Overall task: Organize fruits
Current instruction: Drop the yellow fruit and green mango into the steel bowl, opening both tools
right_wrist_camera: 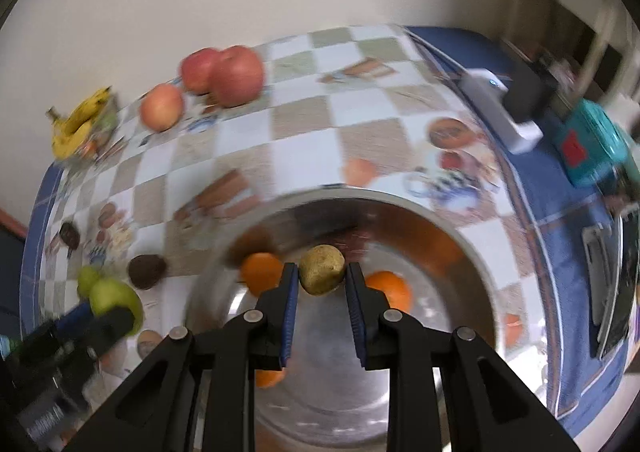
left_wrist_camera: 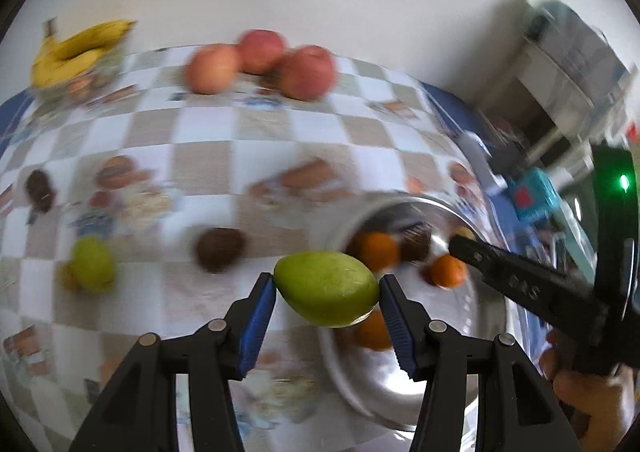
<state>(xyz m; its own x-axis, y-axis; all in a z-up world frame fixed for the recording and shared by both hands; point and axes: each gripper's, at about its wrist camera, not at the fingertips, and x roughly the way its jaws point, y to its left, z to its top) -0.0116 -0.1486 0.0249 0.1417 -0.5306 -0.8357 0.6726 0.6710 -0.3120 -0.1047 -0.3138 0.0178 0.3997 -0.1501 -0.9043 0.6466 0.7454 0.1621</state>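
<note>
The mango (left_wrist_camera: 327, 289) is pinched lengthwise between the blue pads of the left gripper (left_wrist_camera: 327, 290), held in the air over the 9 o'clock rim of the steel bowl (left_wrist_camera: 400, 380). In the right wrist view the same gripper (right_wrist_camera: 90, 326) shows at 8 o'clock, reaching in from the table's edge with the mango (right_wrist_camera: 116, 302) at its tip.

The right gripper (right_wrist_camera: 322, 280) is clamped on a small tan fruit (right_wrist_camera: 322, 269), poised above the bowl's (right_wrist_camera: 452, 220) middle. From the left wrist view one of its black fingers (left_wrist_camera: 520, 284) slants in from 3 o'clock, with part of the person's hand (left_wrist_camera: 592, 404) under it at 4 o'clock.

Both views are smeared by motion, so edges and the cloth's prints are soft. The bowl's contents are partly covered by fingers and held fruit: three oranges (right_wrist_camera: 262, 272) can be counted, plus a dark round fruit (left_wrist_camera: 416, 242) at the far side.

On the checked cloth (left_wrist_camera: 208, 124): three apples (left_wrist_camera: 306, 72) at 12 o'clock, one bunch of bananas (left_wrist_camera: 76, 48) at 10 o'clock on a container too blurred to name, one more green fruit (left_wrist_camera: 94, 264) at 9 o'clock, and two dark brown fruits (left_wrist_camera: 220, 250), one near the bowl, one at the far left edge. Beyond the cloth at 2 o'clock sit a white device (right_wrist_camera: 500, 108) and a teal box (right_wrist_camera: 592, 144).
</note>
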